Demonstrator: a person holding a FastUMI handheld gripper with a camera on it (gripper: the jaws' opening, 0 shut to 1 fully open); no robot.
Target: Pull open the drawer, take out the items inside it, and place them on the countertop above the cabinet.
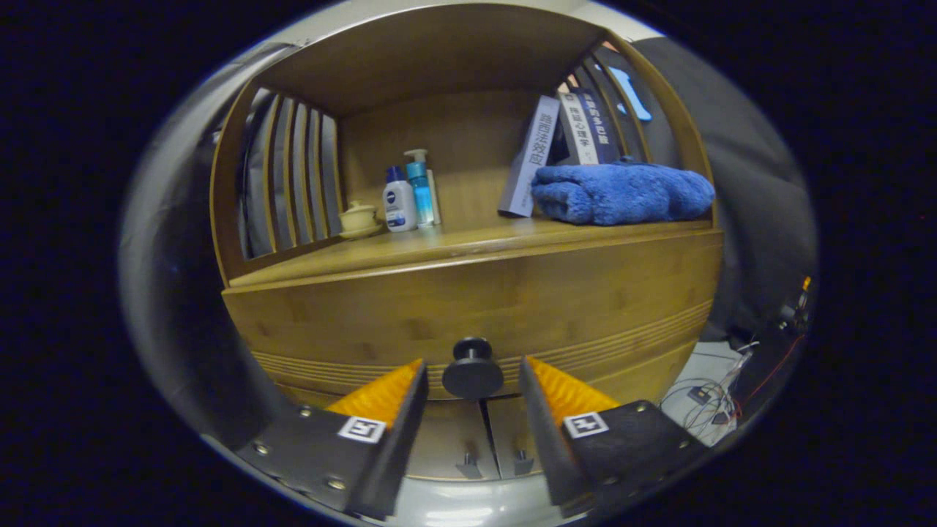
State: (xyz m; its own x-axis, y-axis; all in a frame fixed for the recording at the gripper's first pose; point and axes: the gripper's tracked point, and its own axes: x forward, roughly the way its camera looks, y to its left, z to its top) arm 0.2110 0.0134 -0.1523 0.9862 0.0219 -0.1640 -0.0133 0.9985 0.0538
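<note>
— What do we see of the surface and the room?

— We look at a wooden cabinet (pixel 468 293) with an open shelf space on top. The drawer (pixel 512 322) is closed, and its round dark knob (pixel 472 367) is our landmark. Above the knob lies the countertop (pixel 454 245), a smooth wooden board. Up and to the left of the knob stand a small cream cup (pixel 359 217), a white bottle (pixel 399 200) with a blue cap, and a blue pump bottle (pixel 420 187), close together. Up and to the right of the knob a folded blue towel (pixel 622 192) lies on the countertop, and behind it some books (pixel 564 143) lean to one side. Far to the right of the knob, low down, we see thin cables (pixel 706 399) on a pale floor.

— And the gripper?

— The gripper (pixel 472 380) has its fingers apart, one on each side of the knob, with a small gap to it on both sides. They do not press on it.

— What is hard to make out?

— The inside of the drawer is hidden. Below the knob two small door handles (pixel 494 463) show between the fingers, but the doors are mostly covered. The slatted sides of the cabinet are dim, and we cannot tell what is behind them.
</note>
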